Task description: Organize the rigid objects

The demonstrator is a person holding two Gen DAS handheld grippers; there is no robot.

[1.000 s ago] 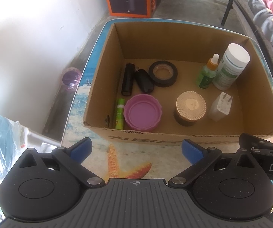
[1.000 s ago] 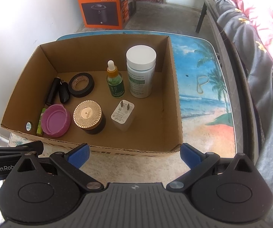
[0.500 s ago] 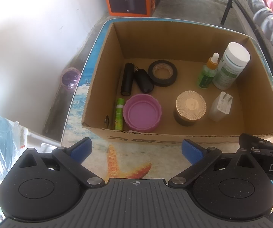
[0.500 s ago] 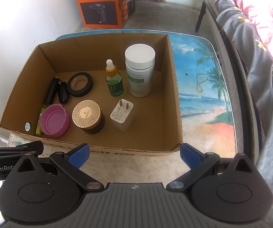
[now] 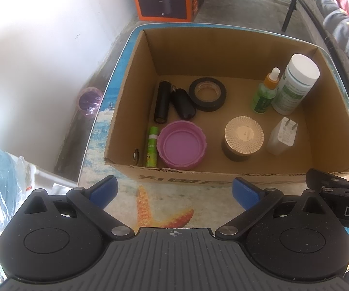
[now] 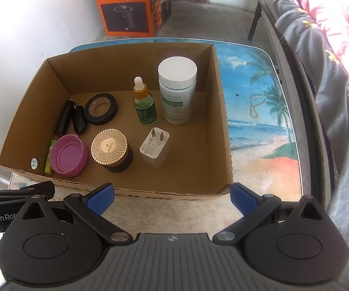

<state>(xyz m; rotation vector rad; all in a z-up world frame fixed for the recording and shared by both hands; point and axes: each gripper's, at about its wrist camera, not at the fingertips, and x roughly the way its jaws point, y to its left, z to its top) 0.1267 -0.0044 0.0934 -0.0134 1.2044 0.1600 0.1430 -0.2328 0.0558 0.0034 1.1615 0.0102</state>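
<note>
Left wrist view barely shifts over the last second: both tongs, left gripper (image 5: pixel 173 190) and right gripper (image 6: pixel 172 195), hover spread and empty off the near edge of the cardboard box (image 5: pixel 225 37), every object inside unmoved.

Cardboard box (image 5: pixel 125 111) holding tape roll (image 5: pixel 207 93), purple lid (image 5: pixel 182 144), white bottle (image 5: pixel 295 84)

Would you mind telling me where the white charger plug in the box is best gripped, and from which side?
I would grip the white charger plug across its flat body, below the prongs, coming from above. It stands upright with both prongs pointing up, and its broad faces look parallel. The gold-lidded jar sits close on one side, so the right gripper, now open, suits best, since the other side is bare cardboard.
</note>
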